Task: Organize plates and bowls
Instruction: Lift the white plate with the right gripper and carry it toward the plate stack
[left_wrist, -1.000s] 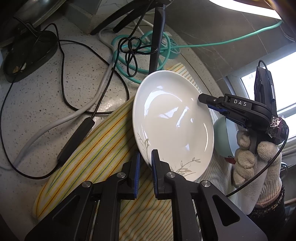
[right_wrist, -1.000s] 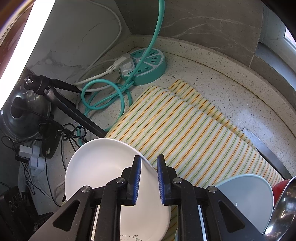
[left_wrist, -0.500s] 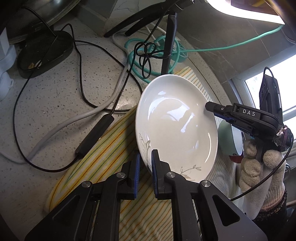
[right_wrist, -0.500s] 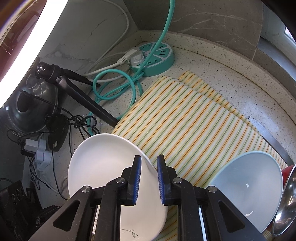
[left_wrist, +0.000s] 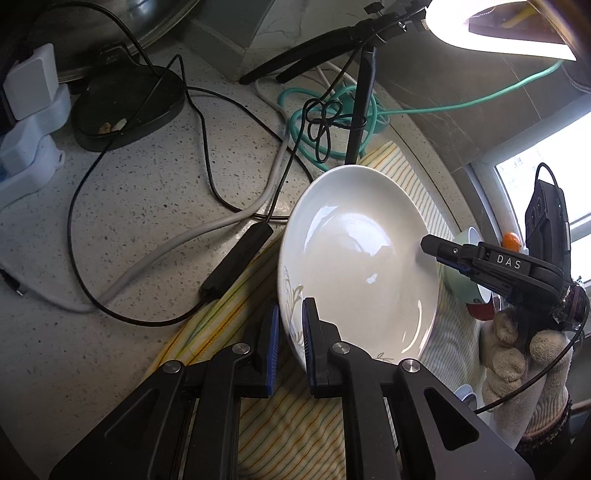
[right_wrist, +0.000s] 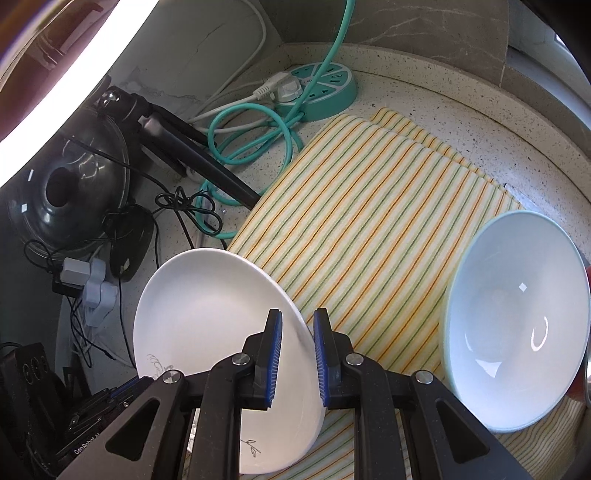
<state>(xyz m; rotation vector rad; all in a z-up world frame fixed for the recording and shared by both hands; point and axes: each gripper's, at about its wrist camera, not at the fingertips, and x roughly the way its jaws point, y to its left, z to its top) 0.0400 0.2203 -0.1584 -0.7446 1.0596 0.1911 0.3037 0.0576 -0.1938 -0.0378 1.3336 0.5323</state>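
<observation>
White plate (left_wrist: 354, 254), centre frame, tilted, clamped at opposite rims by my left gripper (left_wrist: 288, 332) and right gripper (right_wrist: 297, 354); I should lower it level onto the striped mat (right_wrist: 369, 221).

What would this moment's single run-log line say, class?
left gripper: shut on white leaf-print ceramic plate | right gripper: shut on same plate | plate: tilted over striped cloth | pale blue bowl: beside

The white plate (right_wrist: 207, 325) runs off the right wrist view's bottom edge. In the left wrist view it hides most of the pale bowl (left_wrist: 466, 273). A red item (left_wrist: 480, 311) beneath that bowl is too covered to identify.
</observation>
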